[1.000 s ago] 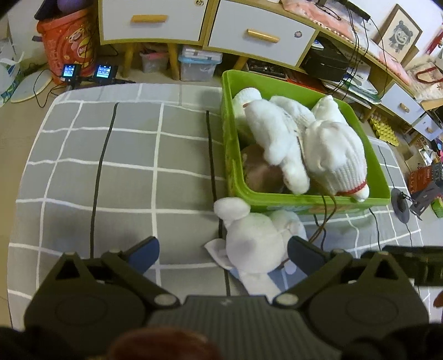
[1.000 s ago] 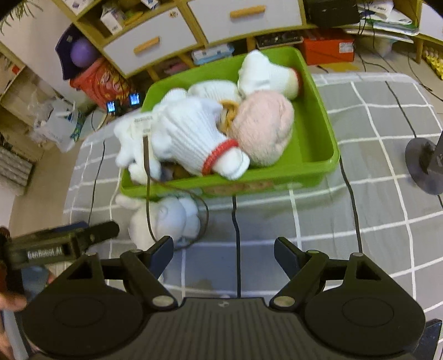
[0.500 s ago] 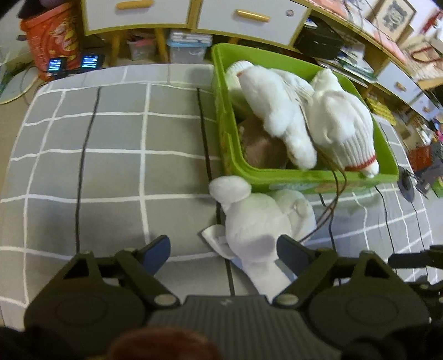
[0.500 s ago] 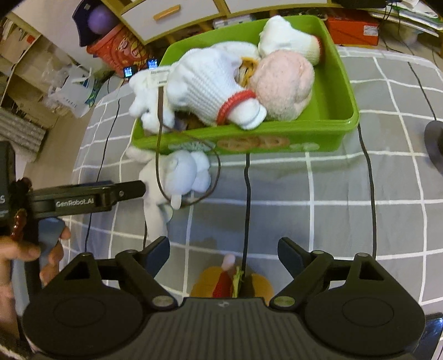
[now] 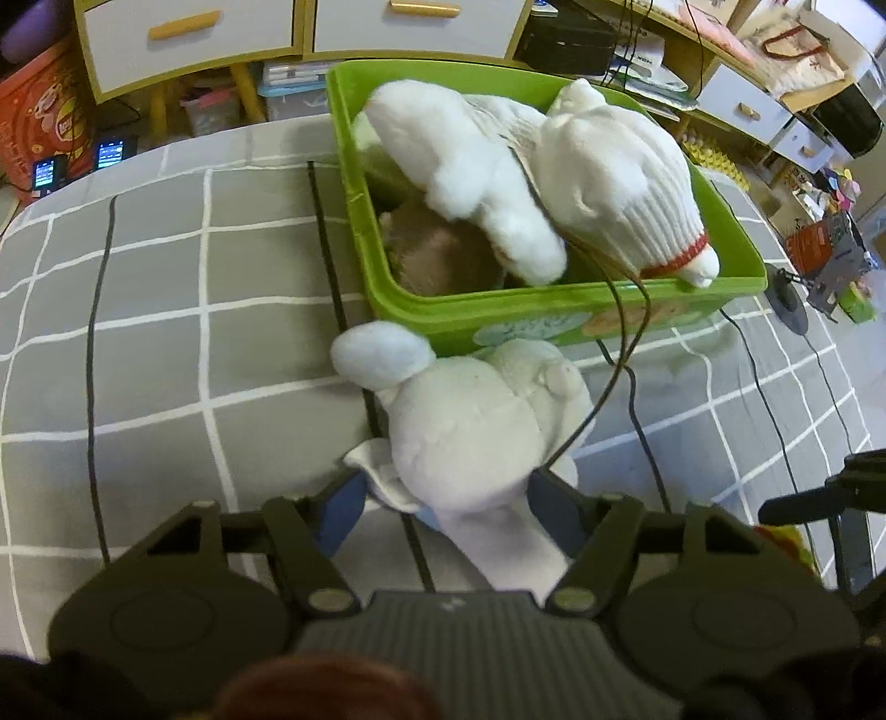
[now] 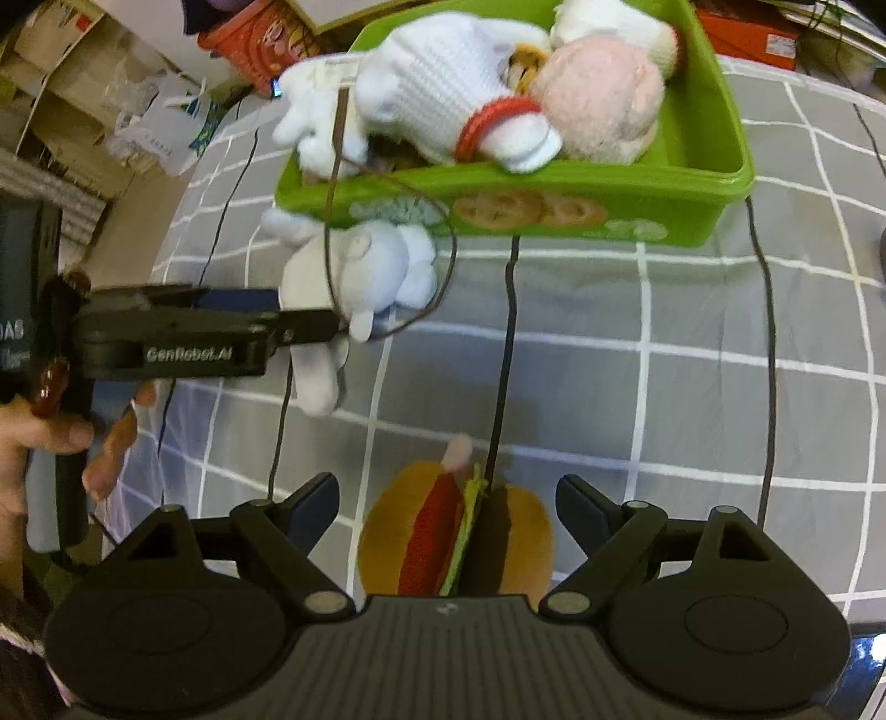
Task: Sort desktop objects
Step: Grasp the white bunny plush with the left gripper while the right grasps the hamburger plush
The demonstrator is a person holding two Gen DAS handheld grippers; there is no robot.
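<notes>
A white plush toy (image 5: pixel 470 426) lies on the grey checked cloth just in front of the green bin (image 5: pixel 554 315). My left gripper (image 5: pixel 446 501) straddles its lower body. The jaws are closing, the pads just reaching its sides without squeezing. In the right wrist view the same plush toy (image 6: pixel 365 271) shows beside the left gripper's finger (image 6: pixel 310 327). My right gripper (image 6: pixel 448 498) stands open over a hamburger plush (image 6: pixel 437 537), which lies between its fingers untouched. The green bin (image 6: pixel 692 210) holds several white and pink plush toys.
A thin brown cord (image 5: pixel 620 354) hangs from the bin and loops over the white plush. Black cables (image 6: pixel 501 354) run across the cloth. Drawers (image 5: pixel 188 27) and a red tub (image 5: pixel 39 105) stand behind the bin. A round stand base (image 5: pixel 789 299) sits to the right.
The left gripper came down over the white plush and its jaws narrowed around it. The right gripper sank and the hamburger plush came into view between its fingers.
</notes>
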